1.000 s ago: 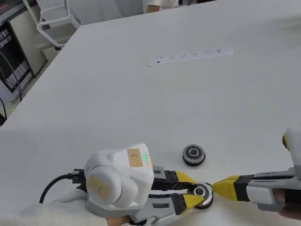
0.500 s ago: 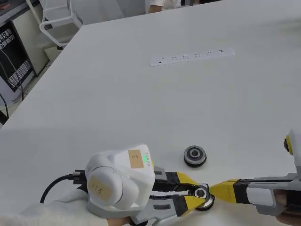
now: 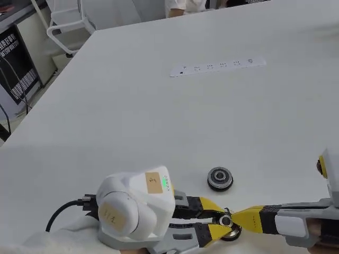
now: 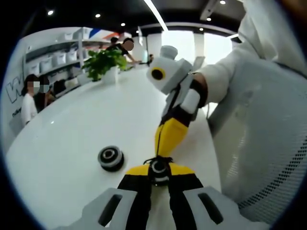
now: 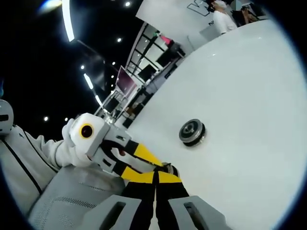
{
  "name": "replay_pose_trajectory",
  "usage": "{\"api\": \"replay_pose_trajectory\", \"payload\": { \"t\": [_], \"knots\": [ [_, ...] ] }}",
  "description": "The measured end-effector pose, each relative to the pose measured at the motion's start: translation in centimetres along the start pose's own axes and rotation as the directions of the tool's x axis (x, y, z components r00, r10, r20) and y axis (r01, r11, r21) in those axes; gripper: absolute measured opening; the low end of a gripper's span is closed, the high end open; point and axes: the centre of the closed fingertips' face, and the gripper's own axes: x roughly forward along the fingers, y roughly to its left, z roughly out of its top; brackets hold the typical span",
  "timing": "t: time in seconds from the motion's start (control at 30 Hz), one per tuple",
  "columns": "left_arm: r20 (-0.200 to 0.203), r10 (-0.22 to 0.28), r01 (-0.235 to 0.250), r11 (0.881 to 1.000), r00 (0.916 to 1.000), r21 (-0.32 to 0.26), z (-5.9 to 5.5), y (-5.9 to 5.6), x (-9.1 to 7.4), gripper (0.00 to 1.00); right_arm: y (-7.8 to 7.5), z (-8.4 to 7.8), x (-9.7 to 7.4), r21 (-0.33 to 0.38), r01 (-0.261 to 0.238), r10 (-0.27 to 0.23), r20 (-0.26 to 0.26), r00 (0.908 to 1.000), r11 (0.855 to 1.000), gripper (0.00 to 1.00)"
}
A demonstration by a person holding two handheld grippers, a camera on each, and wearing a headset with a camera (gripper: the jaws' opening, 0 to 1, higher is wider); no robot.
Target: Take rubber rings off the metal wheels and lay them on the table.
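The left gripper (image 4: 158, 179) clamps the small metal wheel with black rubber ring (image 3: 228, 222) near the front edge of the white table (image 3: 159, 132); the right gripper (image 5: 154, 176), jaws pressed together, meets its rim head-on from the opposite side.

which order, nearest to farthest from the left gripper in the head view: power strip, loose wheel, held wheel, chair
1. Held wheel, between the left gripper's jaws.
2. Loose wheel, just beyond, on the table.
3. Power strip, far side, mid-table.
4. Chair, past the far left corner.
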Motion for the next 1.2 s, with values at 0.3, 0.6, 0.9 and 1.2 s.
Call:
{"api": "replay_pose_trajectory", "payload": {
  "t": [0.3,0.6,0.9,1.2],
  "knots": [
    [-0.001,0.003,-0.003,1.0,1.0,0.004,0.0,0.0,0.0,0.13,0.5,0.1,0.1,-0.043,-0.011,0.011,-0.01,0.9999,0.999,0.0],
    [0.0,0.013,-0.013,1.0,0.9999,0.003,0.1,0.0,0.0,0.13,-0.2,0.3,0.0,-0.045,0.026,-0.026,0.0,0.9997,0.999,0.0],
    [-0.015,0.006,-0.006,1.0,0.9999,0.011,0.2,-0.1,-0.1,0.14,-0.4,0.0,-0.1,-0.072,0.044,-0.046,-0.022,0.9987,0.996,0.0],
    [0.04,0.024,-0.024,1.0,0.9989,0.003,2.9,0.5,-2.2,0.18,-0.2,0.7,-1.2,-0.103,0.086,-0.087,-0.004,0.9962,0.991,0.0]
  ]
}}
